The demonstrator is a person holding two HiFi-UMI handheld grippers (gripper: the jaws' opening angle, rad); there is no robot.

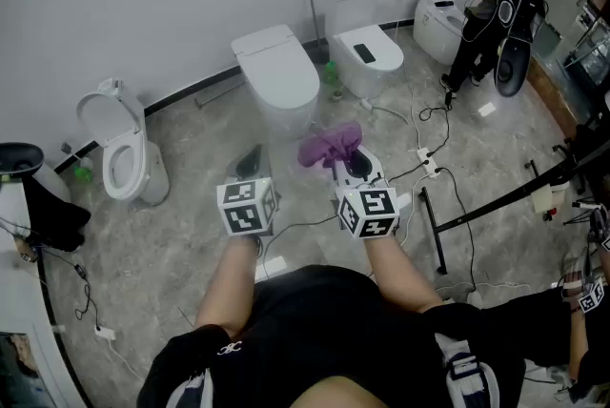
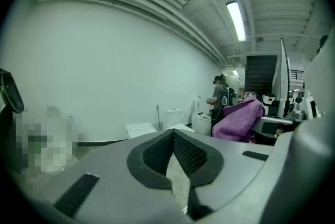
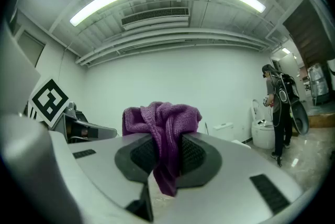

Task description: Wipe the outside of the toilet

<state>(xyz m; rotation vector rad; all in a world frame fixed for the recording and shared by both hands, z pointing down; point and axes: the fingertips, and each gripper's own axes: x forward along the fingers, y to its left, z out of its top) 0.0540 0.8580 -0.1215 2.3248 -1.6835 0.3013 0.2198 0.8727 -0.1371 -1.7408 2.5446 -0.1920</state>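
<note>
**Cloth, purple** (image 3: 163, 118): soft towelling, light and limp. We are carrying it in the right gripper (image 1: 349, 166), whose jaws are clamping a bunched fold. A wad is standing above the pads and a short tail is hanging below. We judge the hold sound. The wad will flatten under pressure, so it should be pressed on broadly.

**Left gripper** (image 2: 172, 136): jaws together, nothing between them. We are holding it just left of the right gripper.

**Toilet, lid closed** (image 1: 276, 77): standing straight ahead against the far wall, well apart from the cloth. We are taking this as the likely target. It looks hard, glazed, slippery and fixed, a thing to rub rather than grip.

**Toilet, seat up** (image 1: 122, 149): standing at the left.

**Person** (image 1: 496, 6): standing far right.
</note>
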